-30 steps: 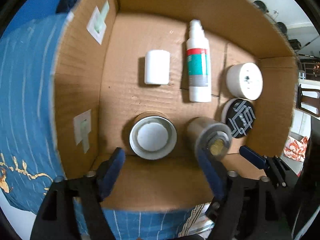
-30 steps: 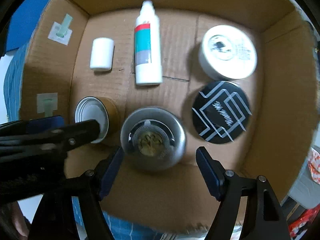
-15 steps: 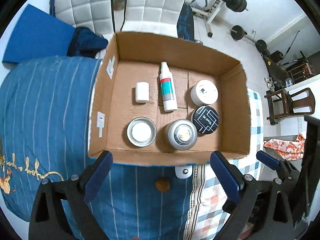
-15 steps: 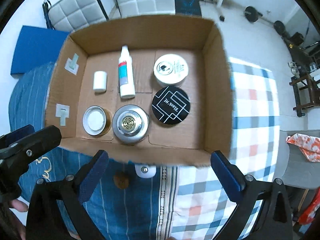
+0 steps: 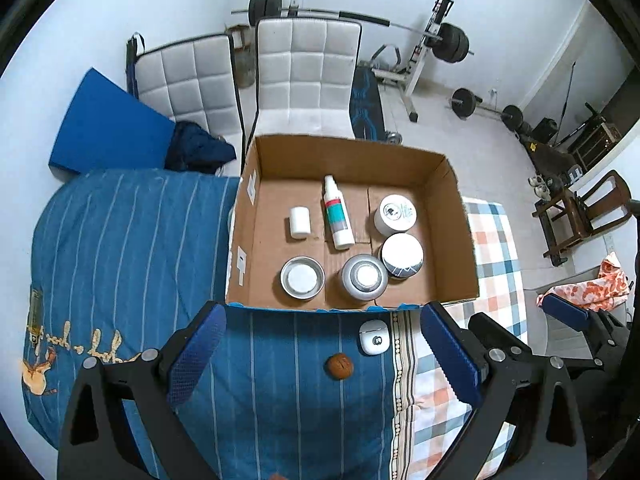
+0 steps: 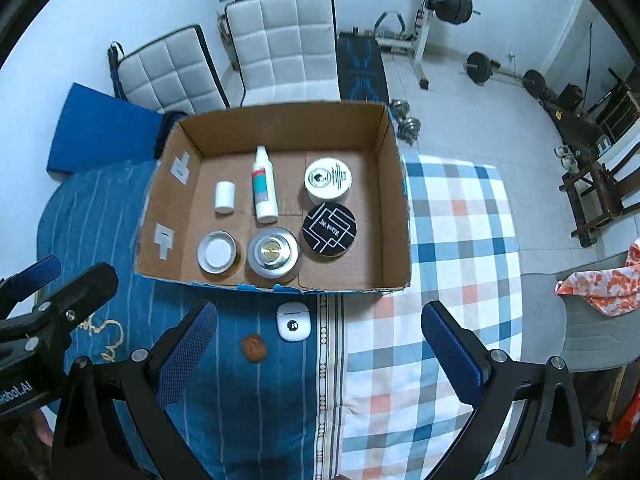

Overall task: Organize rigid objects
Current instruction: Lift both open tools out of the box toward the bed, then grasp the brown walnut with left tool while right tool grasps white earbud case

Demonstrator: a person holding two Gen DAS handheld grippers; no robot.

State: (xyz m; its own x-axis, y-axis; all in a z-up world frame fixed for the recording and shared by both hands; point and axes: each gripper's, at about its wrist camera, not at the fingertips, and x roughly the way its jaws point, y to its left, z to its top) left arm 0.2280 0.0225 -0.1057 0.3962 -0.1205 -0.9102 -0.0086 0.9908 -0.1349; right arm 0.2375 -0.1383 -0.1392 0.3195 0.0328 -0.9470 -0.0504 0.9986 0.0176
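An open cardboard box (image 5: pixel 460 240) (image 6: pixel 394 208) sits on the bed. Inside stand a white spray bottle (image 5: pixel 337 213) (image 6: pixel 264 188) lying flat, a small white cylinder (image 5: pixel 300 221) (image 6: pixel 225 197), a white round tin (image 5: pixel 395 209) (image 6: pixel 328 179), a black patterned tin (image 5: pixel 401 257) (image 6: pixel 329 229), a silver jar (image 5: pixel 363 277) (image 6: pixel 273 253) and an open metal tin (image 5: pixel 302 278) (image 6: pixel 217 252). My left gripper (image 5: pixel 324 354) and right gripper (image 6: pixel 318 356) are both open and empty, held above the bed in front of the box.
A white earbud case (image 5: pixel 373 337) (image 6: pixel 293 321) and a small brown nut-like object (image 5: pixel 340 366) (image 6: pixel 253 347) lie on the blue and checked bedding (image 5: pixel 120 248) before the box. White padded chairs (image 5: pixel 308 76) and gym weights (image 5: pixel 448 46) stand behind.
Both grippers have pulled back and up, away from the box interior, and opened wider. The box contents have stayed in place.
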